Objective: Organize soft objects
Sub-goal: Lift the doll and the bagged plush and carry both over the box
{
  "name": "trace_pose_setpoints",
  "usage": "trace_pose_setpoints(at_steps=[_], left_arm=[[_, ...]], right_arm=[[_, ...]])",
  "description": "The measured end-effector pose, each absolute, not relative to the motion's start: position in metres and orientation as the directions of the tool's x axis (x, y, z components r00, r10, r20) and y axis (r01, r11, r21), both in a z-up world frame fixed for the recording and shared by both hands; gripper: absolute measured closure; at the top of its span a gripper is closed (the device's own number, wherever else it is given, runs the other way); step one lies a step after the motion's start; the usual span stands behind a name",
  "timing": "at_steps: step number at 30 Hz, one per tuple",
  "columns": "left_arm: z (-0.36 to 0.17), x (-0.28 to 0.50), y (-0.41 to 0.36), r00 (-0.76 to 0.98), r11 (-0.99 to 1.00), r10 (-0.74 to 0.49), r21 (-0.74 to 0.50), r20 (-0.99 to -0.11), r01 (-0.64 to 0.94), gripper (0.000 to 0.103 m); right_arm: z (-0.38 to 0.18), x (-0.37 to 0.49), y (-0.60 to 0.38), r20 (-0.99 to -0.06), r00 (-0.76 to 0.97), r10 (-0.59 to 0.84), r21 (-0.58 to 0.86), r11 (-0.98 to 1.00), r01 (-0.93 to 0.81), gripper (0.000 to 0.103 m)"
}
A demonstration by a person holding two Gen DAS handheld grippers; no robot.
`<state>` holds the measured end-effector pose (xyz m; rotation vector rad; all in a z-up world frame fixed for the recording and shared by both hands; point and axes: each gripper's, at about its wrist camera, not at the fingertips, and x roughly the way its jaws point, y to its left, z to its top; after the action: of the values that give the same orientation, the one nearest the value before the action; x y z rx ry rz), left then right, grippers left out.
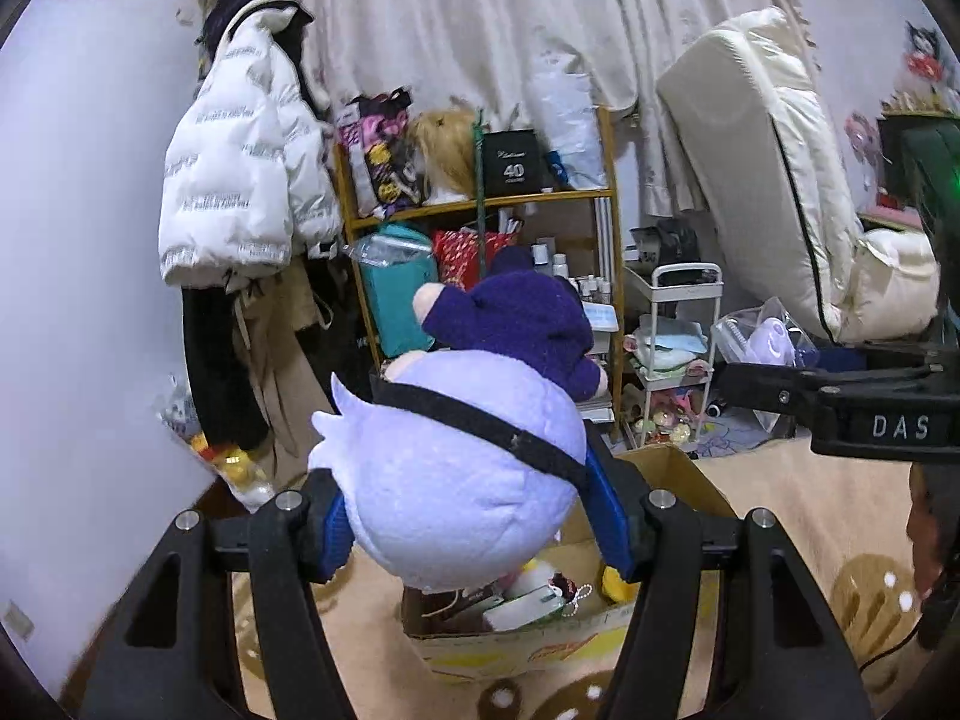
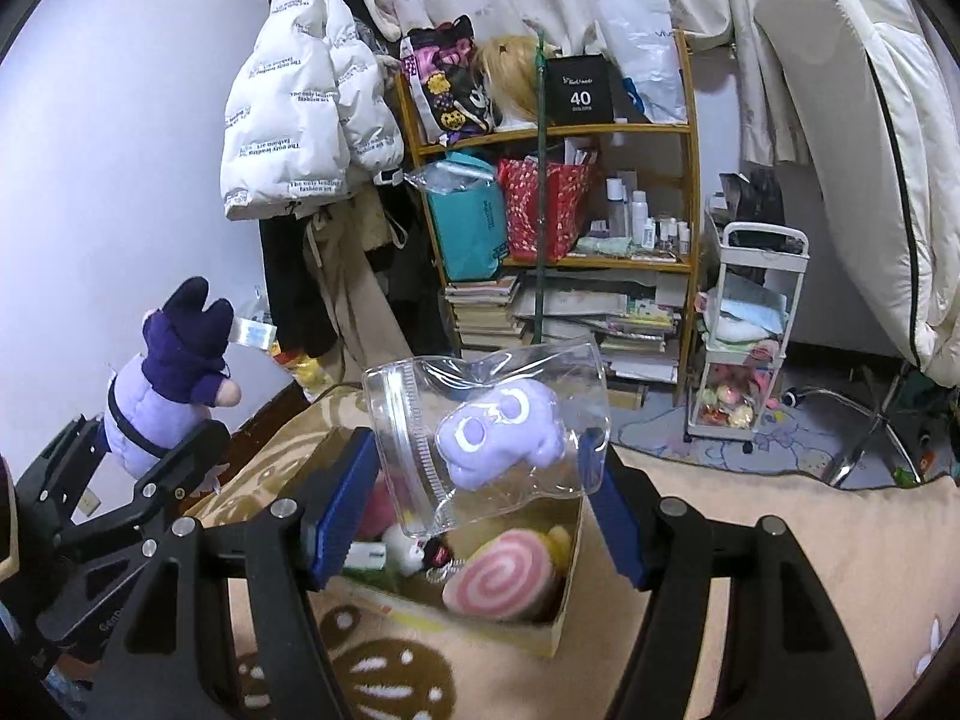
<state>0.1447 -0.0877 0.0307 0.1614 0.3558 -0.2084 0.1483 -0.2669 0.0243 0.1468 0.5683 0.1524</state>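
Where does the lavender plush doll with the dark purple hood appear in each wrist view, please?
Left wrist: lavender plush doll fills centre-bottom, clamped in the left gripper.
Right wrist: far left, mid-height.
Shared landmark: the cardboard box of toys below.

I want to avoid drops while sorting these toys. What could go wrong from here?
The left tool pinches the doll only at its round head, so the heavy body could swing or slip out. The right tool holds a slick clear bag with a small purple toy inside; it may slide free and miss the box below.
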Motion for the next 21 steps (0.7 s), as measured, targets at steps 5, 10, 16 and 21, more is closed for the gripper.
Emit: trace_pose_setpoints(at_steps=[5, 10, 16, 21], left_arm=[[0.007, 0.162, -0.094, 0.901, 0.961, -0.166, 0.138, -0.402, 0.239, 0.04], [-0.021, 0.184, -0.096, 0.863, 0.959, -0.158, 0.133, -0.48, 0.249, 0.04], [-0.044, 0.195, -0.103, 0.826, 0.95, -0.156, 0.148, -0.541, 0.276, 0.039], [-0.048, 0.193, -0.107, 0.821, 0.946, -0.166, 0.147, -0.546, 0.289, 0.038]], right_arm=[[-0.008, 0.158, -0.263, -0.519, 0.836, 0.178, 0.155, 0.981, -0.113, 0.031], [-0.035, 0.172, -0.258, -0.565, 0.801, 0.195, 0.156, 0.979, -0.128, 0.031], [-0.062, 0.182, -0.254, -0.626, 0.758, 0.18, 0.129, 0.983, -0.127, 0.03], [-0.07, 0.185, -0.256, -0.646, 0.741, 0.182, 0.136, 0.983, -0.122, 0.029]])
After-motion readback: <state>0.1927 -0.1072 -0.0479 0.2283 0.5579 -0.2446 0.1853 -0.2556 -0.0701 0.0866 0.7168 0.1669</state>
